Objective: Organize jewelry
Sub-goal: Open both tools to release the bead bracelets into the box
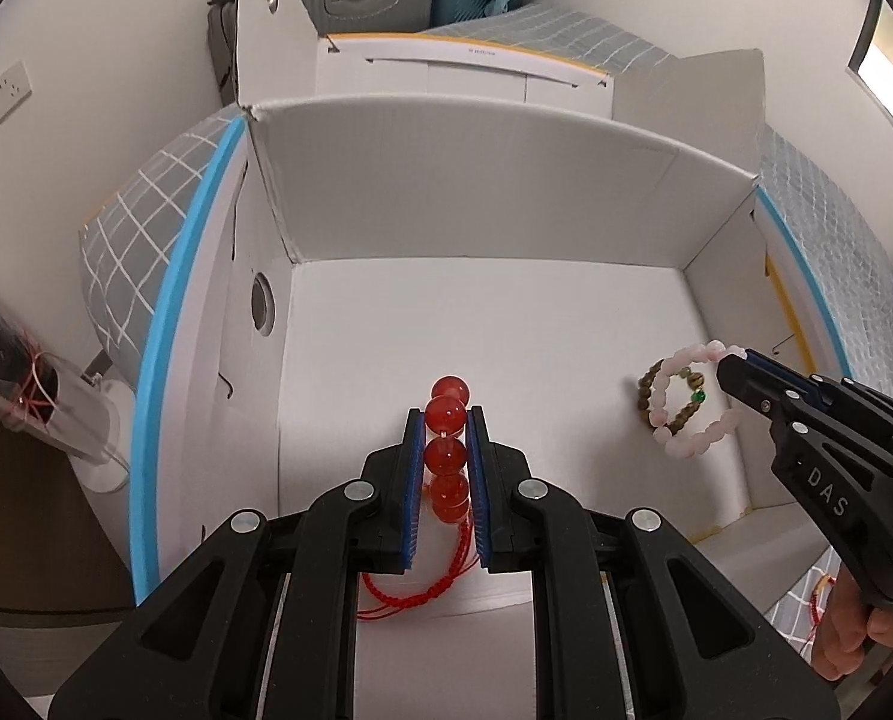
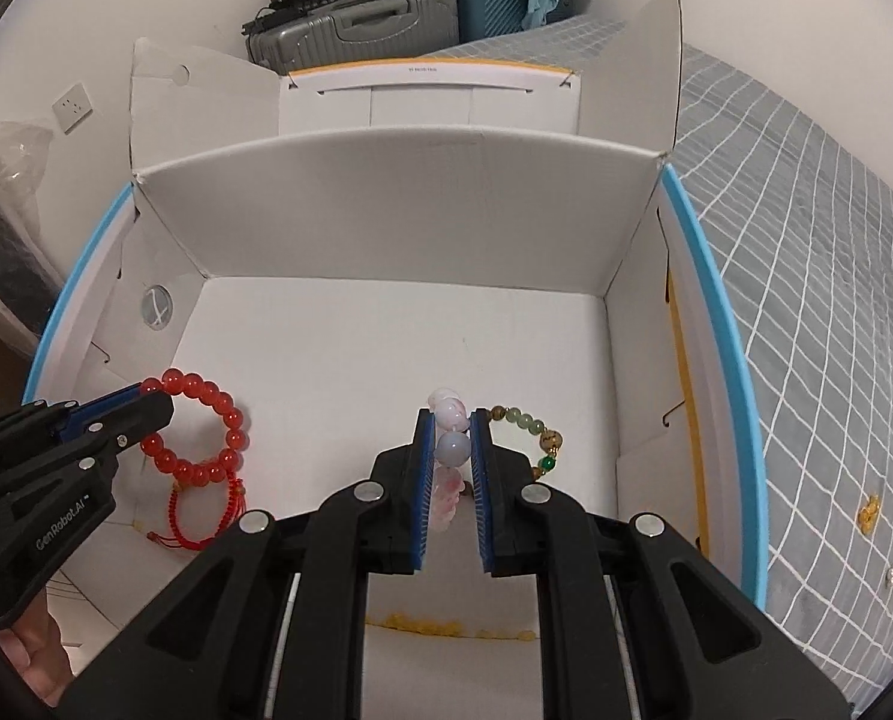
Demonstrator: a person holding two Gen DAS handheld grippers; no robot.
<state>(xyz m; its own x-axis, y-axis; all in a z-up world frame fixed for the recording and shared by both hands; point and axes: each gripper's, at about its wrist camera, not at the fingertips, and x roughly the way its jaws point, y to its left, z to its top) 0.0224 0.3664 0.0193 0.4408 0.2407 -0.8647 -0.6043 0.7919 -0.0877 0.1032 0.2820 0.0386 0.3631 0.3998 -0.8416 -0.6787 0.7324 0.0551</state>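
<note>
Left gripper (image 1: 446, 420): fingers clamped on the red bead bracelet (image 1: 446, 450), several beads lined up between the blue pads; the rest of the loop hangs below, over the left half of the box floor.
Right gripper (image 2: 451, 420): fingers clamped on the pale pink bead bracelet (image 2: 451, 450), over the right half of the floor.
White cardboard box (image 2: 386, 228): open, flaps up, sitting on a grey checked bedcover (image 2: 806, 300); both bracelets held low inside it.
Brown and green bead bracelet (image 2: 536, 438): just right of the right gripper, overlapping the pink loop; whether it lies on the floor or hangs with it, cannot tell.
Red cord bracelet (image 2: 197, 516): thin braided cord beneath the red beads, near left corner of the box.
Yellow beads (image 2: 446, 624): a strand at the near edge of the floor, half hidden by the right gripper.
Handling: beads look hard, smooth and round, likely to roll or slip from a pinch; strung loops are limp and swing. Light. Best taken across two or three beads, as now.
Risk: loops snagging each other on release.
</note>
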